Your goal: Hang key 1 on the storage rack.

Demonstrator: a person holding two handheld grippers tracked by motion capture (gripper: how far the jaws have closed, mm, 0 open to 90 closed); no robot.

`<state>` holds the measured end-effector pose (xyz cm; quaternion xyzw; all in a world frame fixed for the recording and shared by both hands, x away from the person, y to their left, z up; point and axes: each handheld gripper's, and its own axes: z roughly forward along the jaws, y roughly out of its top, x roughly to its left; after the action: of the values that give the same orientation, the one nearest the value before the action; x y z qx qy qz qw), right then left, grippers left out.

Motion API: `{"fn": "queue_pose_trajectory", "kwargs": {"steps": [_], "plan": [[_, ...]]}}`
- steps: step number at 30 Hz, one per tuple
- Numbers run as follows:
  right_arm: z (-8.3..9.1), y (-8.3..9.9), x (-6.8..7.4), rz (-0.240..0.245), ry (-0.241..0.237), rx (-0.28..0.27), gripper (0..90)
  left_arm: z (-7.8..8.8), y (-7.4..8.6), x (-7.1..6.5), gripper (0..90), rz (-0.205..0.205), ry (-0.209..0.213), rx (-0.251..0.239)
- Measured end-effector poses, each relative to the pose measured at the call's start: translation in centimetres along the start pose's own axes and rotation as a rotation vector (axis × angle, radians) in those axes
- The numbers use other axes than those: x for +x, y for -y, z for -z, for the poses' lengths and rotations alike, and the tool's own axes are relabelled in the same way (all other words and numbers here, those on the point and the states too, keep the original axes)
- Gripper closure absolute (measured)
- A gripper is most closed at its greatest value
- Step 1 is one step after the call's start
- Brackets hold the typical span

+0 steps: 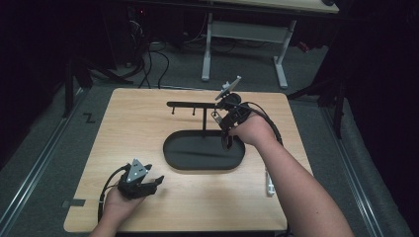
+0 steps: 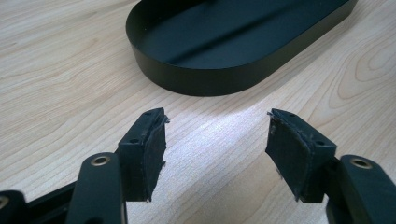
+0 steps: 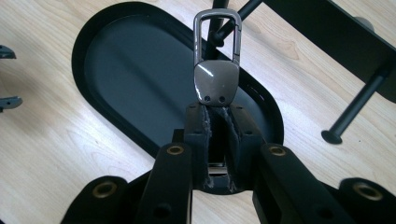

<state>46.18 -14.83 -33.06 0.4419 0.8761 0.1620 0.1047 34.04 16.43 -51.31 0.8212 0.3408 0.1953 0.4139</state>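
A grey metal key clip with a snap-hook loop stands up between the jaws of my right gripper, which is shut on its lower end. The loop is level with a black peg of the hanging stand; whether it is around the peg I cannot tell. From above, the right gripper and clip sit at the bar's right end, over the black oval tray. My left gripper rests at the table's front left, open with nothing between its pads, facing the tray.
The stand's bar carries another peg to the right of the clip. A small white object lies near the table's right front. Beyond the far edge are desk legs and cables on the floor.
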Motion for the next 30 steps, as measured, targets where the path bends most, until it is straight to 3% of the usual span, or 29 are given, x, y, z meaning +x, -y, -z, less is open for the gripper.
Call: {"fn": "queue_pose_trajectory", "kwargs": {"steps": [10,22,30], "plan": [[-1.3,-0.3,-0.1,-0.029,0.018,-0.008,80.2,-0.1,0.0,0.0,37.8,-0.003,0.009,0.006],[-2.2,-0.9,-0.4,-0.022,0.044,-0.007,78.8,-0.2,0.0,0.0,37.8,-0.009,0.019,0.022],[-2.0,-0.8,-0.3,-0.022,0.026,-0.008,74.9,-0.3,0.1,-0.1,37.8,-0.01,0.021,0.019]]}}
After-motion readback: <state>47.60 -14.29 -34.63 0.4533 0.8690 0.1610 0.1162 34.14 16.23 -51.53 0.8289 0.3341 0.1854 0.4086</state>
